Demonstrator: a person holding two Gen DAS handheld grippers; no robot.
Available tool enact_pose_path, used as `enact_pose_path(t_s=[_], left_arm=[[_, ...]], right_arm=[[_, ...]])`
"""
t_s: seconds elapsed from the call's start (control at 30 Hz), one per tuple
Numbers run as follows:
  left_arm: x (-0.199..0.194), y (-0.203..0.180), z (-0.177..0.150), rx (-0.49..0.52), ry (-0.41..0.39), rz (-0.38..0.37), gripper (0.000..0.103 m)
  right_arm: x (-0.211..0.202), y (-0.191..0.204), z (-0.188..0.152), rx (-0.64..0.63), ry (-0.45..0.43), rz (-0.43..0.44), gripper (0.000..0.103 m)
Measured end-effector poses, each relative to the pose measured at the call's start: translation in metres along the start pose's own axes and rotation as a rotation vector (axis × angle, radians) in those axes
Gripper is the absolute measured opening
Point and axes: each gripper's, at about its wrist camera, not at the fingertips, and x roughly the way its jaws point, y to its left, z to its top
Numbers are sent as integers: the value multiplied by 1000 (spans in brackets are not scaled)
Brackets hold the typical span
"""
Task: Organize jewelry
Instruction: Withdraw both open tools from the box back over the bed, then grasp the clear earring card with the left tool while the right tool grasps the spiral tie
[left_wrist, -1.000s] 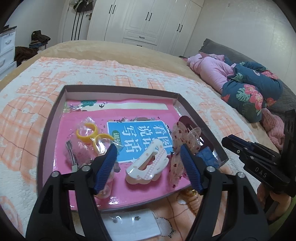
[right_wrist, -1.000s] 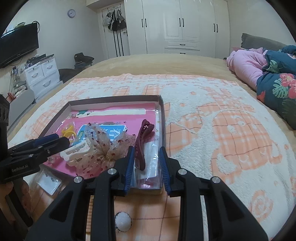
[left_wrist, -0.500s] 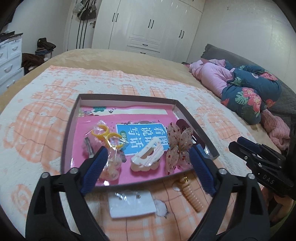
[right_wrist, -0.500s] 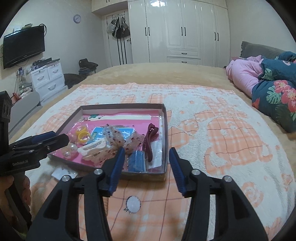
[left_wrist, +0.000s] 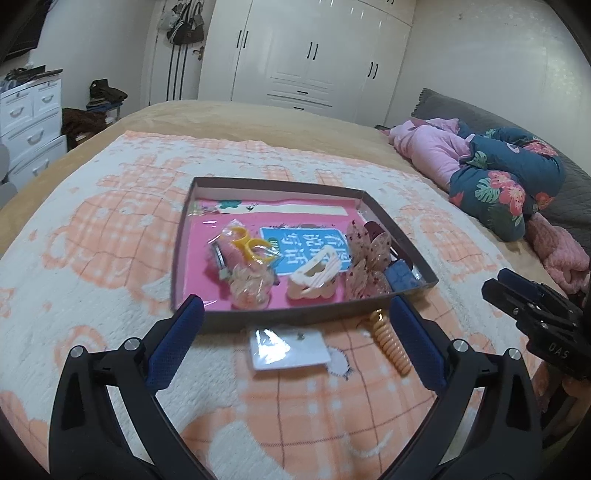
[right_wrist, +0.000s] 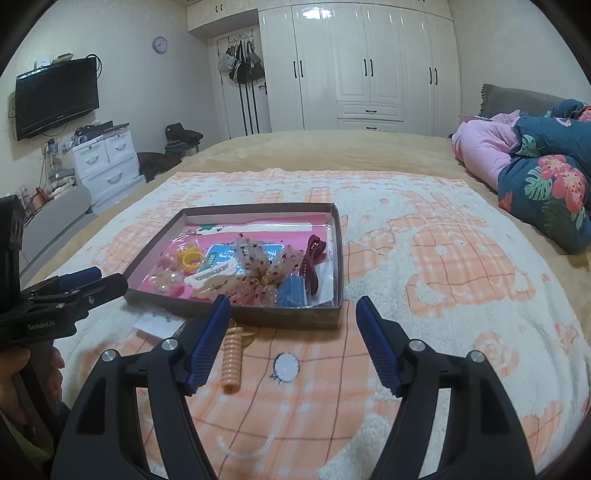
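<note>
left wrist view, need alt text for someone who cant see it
A shallow brown tray of hair accessories sits on an orange-and-white blanket. The left hand-held gripper is opening, empty, just short of it. A white card and peach spiral hair tie lie outside the tray.

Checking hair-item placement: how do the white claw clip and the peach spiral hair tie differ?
The white claw clip lies inside the box; the peach spiral hair tie lies outside on the blanket. The clip is broad and toothed, the tie a thin stretched coil. Neither is held.
</note>
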Motion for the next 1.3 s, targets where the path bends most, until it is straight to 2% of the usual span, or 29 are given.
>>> enact_pose_path(t_s=[0.33, 0.77, 1.3], left_arm=[[-25, 9, -16, -12, 1, 23, 92], [-45, 11, -44, 3, 43, 32, 92], [-14, 0, -58, 39, 110, 45, 92]], right_arm=[[-15, 18, -17, -34, 10, 20, 69], [-20, 41, -41, -95, 47, 52, 69], [-5, 41, -71, -100, 111, 67, 69]])
